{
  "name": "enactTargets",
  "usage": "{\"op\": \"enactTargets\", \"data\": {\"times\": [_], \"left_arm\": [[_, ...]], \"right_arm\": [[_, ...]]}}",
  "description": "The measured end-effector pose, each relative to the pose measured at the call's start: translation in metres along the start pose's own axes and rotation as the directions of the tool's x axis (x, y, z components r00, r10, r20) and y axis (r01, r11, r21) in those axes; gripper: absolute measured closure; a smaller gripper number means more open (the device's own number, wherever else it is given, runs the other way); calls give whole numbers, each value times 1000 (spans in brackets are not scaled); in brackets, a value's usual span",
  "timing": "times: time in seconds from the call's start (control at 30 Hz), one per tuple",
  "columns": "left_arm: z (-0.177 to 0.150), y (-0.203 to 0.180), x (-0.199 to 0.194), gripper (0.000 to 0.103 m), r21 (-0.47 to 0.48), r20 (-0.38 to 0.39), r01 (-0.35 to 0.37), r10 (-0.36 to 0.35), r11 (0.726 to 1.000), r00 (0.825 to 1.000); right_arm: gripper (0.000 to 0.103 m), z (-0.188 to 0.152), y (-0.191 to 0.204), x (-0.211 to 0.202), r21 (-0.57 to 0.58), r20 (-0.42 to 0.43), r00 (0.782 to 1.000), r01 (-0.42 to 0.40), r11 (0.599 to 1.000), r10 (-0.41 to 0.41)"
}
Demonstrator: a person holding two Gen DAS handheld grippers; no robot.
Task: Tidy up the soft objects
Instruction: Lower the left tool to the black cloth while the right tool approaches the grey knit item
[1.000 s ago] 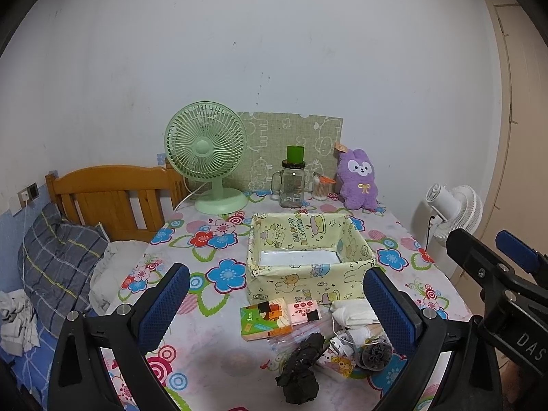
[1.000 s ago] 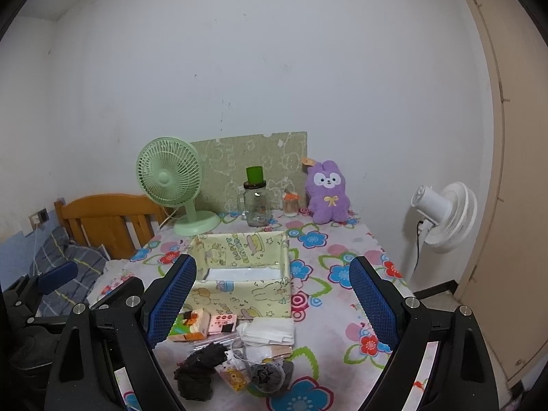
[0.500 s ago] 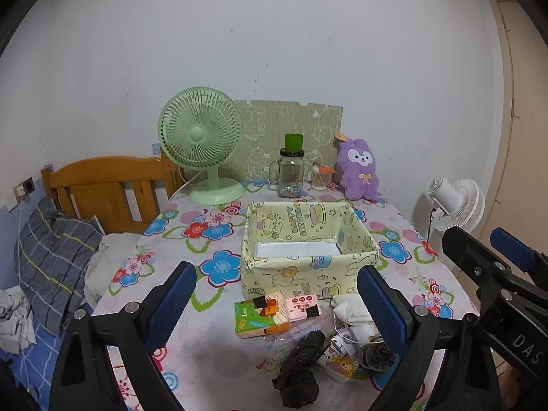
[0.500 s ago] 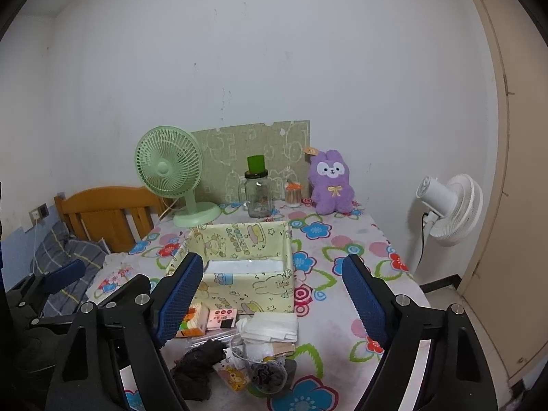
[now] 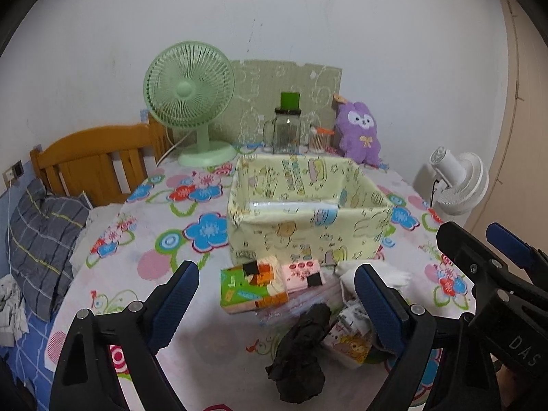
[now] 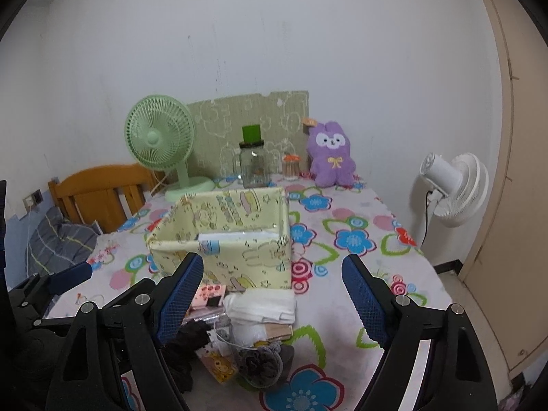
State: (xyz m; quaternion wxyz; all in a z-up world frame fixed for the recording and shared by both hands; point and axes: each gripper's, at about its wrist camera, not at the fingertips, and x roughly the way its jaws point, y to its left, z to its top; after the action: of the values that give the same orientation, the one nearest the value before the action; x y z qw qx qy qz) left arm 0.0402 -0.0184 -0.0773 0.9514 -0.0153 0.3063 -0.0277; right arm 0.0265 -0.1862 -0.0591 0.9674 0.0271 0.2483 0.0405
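Two fans, floral tablecloth, wooden headboard, white wall

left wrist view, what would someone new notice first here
The pale yellow fabric box sits open at the middle of the flowered tablecloth. In front of it lies a jumble: tissue packs, a crumpled black cloth and folded white cloth. A green fan and purple plush line the wall.

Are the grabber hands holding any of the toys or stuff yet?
No, nothing is held. The left gripper and right gripper are both open above the pile of soft things; their jaws have just been closing slightly, with nothing between them.
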Motion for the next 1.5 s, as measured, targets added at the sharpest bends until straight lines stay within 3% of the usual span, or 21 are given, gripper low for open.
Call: {"op": "enactTargets", "data": {"times": [0.63,0.83,0.9,0.97,1.0,1.13,1.33,1.5], "left_arm": [[-45,-6,41,17,8,-125,20,-19,1000,992],[-55,-9,51,27,17,-163,36,-33,999,986],[-59,-9,55,33,18,-174,40,-36,999,984],[-61,-10,57,49,19,-181,55,-50,998,982],[-62,-11,57,51,19,-183,66,-61,998,981],[-65,-16,56,60,39,-174,72,-65,997,983],[-67,-20,54,69,55,-168,77,-67,995,983],[-65,-20,52,77,58,-168,82,-71,995,983]], "right_arm": [[18,-50,-4,37,8,-110,994,-22,1000,23],[18,-60,-4,46,10,-148,989,-25,1000,27],[18,-64,-3,50,15,-165,986,-25,1000,27],[18,-67,-3,52,22,-181,983,-26,999,30],[18,-68,-4,53,29,-188,982,-29,999,34],[28,-72,-5,57,55,-219,974,-47,997,58],[55,-78,-5,63,98,-268,959,-68,993,92],[63,-76,0,59,81,-261,963,-54,995,73]]}}
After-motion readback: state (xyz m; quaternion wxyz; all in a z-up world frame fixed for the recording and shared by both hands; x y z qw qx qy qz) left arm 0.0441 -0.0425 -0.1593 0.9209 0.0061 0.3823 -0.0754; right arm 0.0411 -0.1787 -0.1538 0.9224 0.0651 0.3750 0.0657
